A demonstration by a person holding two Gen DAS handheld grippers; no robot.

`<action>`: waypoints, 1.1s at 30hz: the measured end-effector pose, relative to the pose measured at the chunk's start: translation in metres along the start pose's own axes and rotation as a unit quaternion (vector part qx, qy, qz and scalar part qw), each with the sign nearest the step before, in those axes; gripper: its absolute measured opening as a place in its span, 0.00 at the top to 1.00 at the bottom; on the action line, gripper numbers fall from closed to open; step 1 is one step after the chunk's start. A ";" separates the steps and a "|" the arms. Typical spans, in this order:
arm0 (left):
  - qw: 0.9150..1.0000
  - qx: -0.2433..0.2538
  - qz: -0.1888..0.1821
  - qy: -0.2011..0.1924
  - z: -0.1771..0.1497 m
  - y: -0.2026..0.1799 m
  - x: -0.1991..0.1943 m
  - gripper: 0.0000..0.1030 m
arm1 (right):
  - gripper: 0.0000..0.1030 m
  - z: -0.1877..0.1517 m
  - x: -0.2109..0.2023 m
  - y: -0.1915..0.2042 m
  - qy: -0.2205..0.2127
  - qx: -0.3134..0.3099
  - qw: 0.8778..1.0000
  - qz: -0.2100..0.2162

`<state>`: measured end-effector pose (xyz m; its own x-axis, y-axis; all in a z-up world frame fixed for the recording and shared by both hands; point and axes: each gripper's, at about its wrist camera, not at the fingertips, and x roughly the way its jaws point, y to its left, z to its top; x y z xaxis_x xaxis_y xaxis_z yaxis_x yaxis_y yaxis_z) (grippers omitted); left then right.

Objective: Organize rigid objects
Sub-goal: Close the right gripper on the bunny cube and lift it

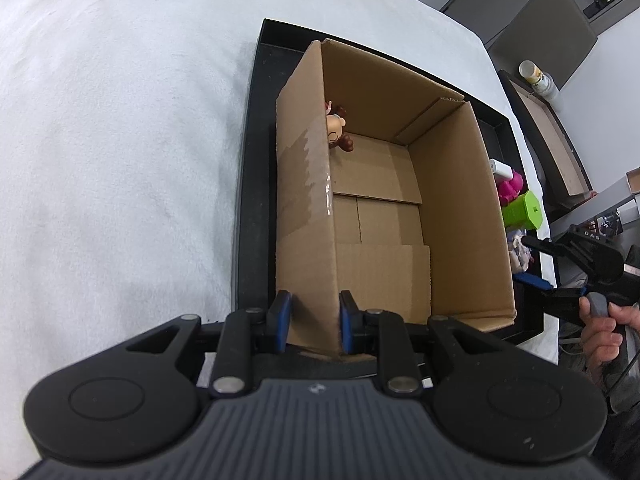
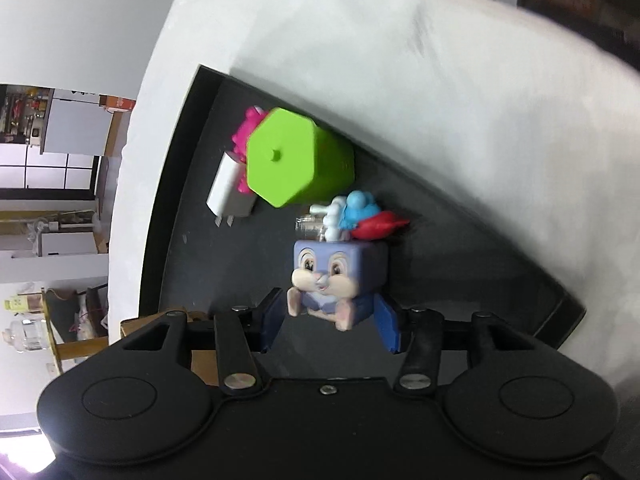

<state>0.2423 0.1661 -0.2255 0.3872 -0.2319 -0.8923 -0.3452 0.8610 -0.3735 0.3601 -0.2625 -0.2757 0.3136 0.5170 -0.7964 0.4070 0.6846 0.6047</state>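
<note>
An open cardboard box stands in a black tray on a white cloth. A small brown figure lies in its far left corner. My left gripper is shut on the box's near left wall. My right gripper is open, its blue pads either side of a purple cube bunny toy without clearly touching it. Beyond the bunny lie a blue, red and white toy, a green hexagonal block, a pink toy and a white plug.
The right gripper and the hand holding it show in the left wrist view, right of the box. A white cloth covers the table. Shelves and furniture stand beyond the table edge.
</note>
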 end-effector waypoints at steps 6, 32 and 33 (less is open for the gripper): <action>1.000 -0.001 0.000 0.000 0.000 0.000 0.000 0.78 | 0.42 0.011 0.000 0.010 -0.009 -0.022 0.999 -0.025; 1.000 -0.006 -0.004 -0.004 -0.001 0.003 -0.001 0.77 | 0.58 -0.022 0.041 0.074 -0.037 -0.321 0.927 -0.191; 1.000 -0.006 -0.004 -0.004 -0.001 0.003 -0.001 0.78 | 0.58 -0.023 0.039 0.072 -0.035 -0.316 0.930 -0.186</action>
<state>0.2397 0.1684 -0.2259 0.3973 -0.2352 -0.8870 -0.3527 0.8532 -0.3842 0.3821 -0.1818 -0.2630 0.3162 0.1640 -0.9344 -0.0806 0.9860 0.1458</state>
